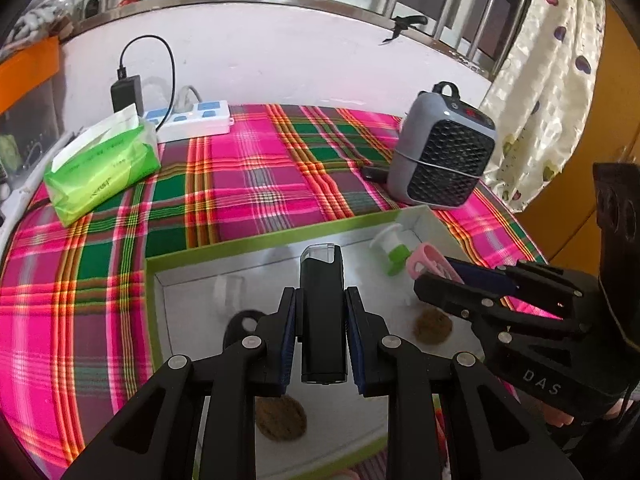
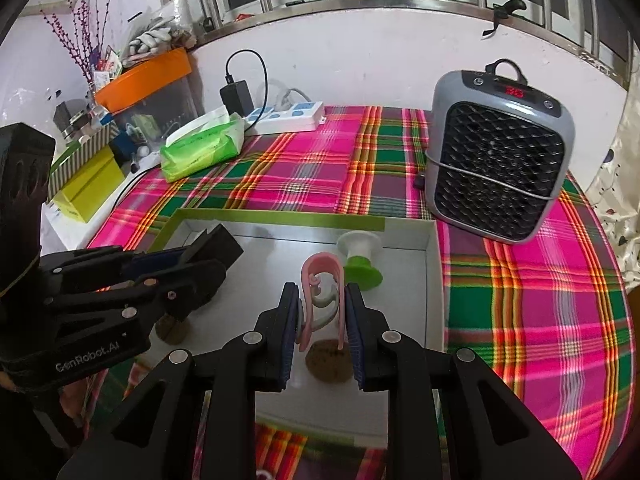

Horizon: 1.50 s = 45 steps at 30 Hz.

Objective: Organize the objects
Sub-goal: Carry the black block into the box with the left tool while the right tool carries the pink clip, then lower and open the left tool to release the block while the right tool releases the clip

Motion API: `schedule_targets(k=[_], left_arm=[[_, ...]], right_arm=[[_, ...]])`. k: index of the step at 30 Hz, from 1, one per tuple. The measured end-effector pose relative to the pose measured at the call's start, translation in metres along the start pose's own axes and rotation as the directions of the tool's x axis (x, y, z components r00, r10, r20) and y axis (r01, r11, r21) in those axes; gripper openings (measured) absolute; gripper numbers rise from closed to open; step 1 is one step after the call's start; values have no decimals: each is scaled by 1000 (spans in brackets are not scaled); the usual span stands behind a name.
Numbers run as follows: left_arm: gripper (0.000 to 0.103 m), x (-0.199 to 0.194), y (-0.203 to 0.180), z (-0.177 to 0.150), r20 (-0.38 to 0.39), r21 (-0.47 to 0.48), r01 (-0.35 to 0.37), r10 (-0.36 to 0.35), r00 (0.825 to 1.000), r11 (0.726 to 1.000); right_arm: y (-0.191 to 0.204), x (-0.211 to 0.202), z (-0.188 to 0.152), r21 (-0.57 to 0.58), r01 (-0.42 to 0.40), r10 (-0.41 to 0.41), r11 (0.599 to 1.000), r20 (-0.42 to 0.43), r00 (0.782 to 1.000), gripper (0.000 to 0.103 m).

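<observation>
A shallow white box with a green rim (image 1: pixel 256 240) (image 2: pixel 280 218) lies on the plaid cloth. My left gripper (image 1: pixel 321 312) is shut on a black oblong device with a clear cap (image 1: pixel 322 304), held over the box floor. From the right wrist view the left gripper (image 2: pixel 200 264) shows at the left, with the device's end sticking out. My right gripper (image 2: pixel 322 312) is shut on a pink clip (image 2: pixel 320 280), also above the box; it appears at the right (image 1: pixel 448 276) in the left wrist view. A white and green spool (image 1: pixel 394 250) (image 2: pixel 360 258) lies in the box's far right corner.
Brown round pads (image 1: pixel 280 418) (image 1: pixel 433 325) (image 2: pixel 328 362) lie on the box floor. A grey heater (image 1: pixel 442 148) (image 2: pixel 498 152) stands behind the box at the right. A green tissue pack (image 1: pixel 100 166) (image 2: pixel 204 148) and a white power strip (image 1: pixel 192 118) (image 2: pixel 288 114) sit at the back left.
</observation>
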<state>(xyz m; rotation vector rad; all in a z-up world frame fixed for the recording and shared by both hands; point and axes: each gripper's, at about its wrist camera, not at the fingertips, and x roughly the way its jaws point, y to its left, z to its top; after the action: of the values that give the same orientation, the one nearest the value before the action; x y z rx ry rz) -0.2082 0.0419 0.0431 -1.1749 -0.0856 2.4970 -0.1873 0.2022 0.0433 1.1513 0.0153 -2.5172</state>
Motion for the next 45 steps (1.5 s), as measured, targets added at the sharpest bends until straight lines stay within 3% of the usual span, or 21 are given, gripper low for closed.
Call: schedule_targets(k=[13,45], left_arm=[[21,23,9,8,-24,-10,-16,16,1000,1000],[21,40,15,6,-65,-5,-48,47,997,999]], right_arm=[[0,27,11,-2,-12,12,1000,-28,1000,24],[8,45,11,-36,3,-5,999,-65,998,24]])
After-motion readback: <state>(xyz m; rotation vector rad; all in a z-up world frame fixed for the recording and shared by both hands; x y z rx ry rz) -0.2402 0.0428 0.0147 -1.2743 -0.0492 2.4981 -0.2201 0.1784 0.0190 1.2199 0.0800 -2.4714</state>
